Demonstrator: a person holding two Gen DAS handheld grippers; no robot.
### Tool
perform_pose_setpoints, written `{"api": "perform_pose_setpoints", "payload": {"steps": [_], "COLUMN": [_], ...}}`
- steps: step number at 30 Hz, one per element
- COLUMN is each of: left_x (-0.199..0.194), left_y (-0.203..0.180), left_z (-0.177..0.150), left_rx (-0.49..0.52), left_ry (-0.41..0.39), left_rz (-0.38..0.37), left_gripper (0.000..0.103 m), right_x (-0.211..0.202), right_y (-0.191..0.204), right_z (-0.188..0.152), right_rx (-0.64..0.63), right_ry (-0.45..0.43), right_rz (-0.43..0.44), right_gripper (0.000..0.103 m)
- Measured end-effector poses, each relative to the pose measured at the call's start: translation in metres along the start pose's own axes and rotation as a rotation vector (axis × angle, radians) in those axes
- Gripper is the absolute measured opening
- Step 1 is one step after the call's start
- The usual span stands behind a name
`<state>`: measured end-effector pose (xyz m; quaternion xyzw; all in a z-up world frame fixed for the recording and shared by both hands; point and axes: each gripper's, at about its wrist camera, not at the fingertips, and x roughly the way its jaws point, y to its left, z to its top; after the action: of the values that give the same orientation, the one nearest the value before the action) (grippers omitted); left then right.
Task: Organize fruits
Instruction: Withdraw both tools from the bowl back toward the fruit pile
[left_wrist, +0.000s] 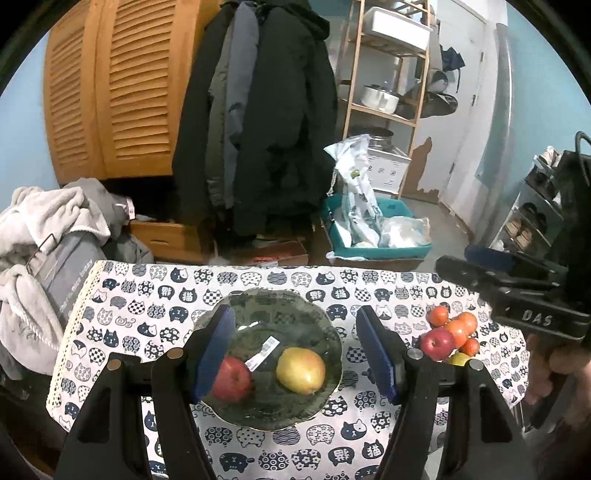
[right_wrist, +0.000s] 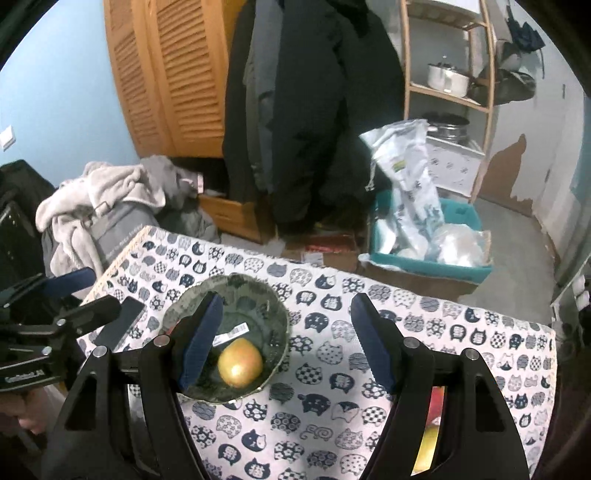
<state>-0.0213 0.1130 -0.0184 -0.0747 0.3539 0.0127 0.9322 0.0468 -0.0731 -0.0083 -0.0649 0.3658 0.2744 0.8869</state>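
A dark green plate (left_wrist: 295, 310) sits on the cat-print tablecloth (left_wrist: 147, 295) and holds a red apple (left_wrist: 234, 380) and a yellow apple (left_wrist: 301, 369). My left gripper (left_wrist: 299, 354) is open and empty, its jaws wide apart above the plate. To the right lies a pile of fruit: a red apple (left_wrist: 436, 343), several small oranges (left_wrist: 458, 325) and a yellow fruit (left_wrist: 460, 359). My right gripper (right_wrist: 286, 347) is open and empty above the cloth, right of the plate (right_wrist: 258, 295) and yellow apple (right_wrist: 240, 362). Fruit (right_wrist: 432, 424) shows behind its right finger.
The table's far edge (left_wrist: 258, 264) drops to a cluttered floor with a teal bin (left_wrist: 373, 251), hanging coats (left_wrist: 266, 129), a wooden shelf (left_wrist: 384, 92) and a laundry pile (left_wrist: 48, 229). A barcode label (left_wrist: 264, 350) lies on the plate.
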Motion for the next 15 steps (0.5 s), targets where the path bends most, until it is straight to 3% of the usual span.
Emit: {"api": "perform_pose_setpoints", "payload": {"steps": [15], "left_x": [0.012], "left_y": [-0.045], "left_z": [-0.001], "left_rx": [0.074], "left_ry": [0.035], "left_rz": [-0.034], "left_gripper": [0.073], "right_x": [-0.047], "right_y": [-0.056], "right_z": [-0.014], "right_rx": [0.059], "right_ry": [-0.044], "right_rz": [-0.050], "right_gripper": [0.076]}}
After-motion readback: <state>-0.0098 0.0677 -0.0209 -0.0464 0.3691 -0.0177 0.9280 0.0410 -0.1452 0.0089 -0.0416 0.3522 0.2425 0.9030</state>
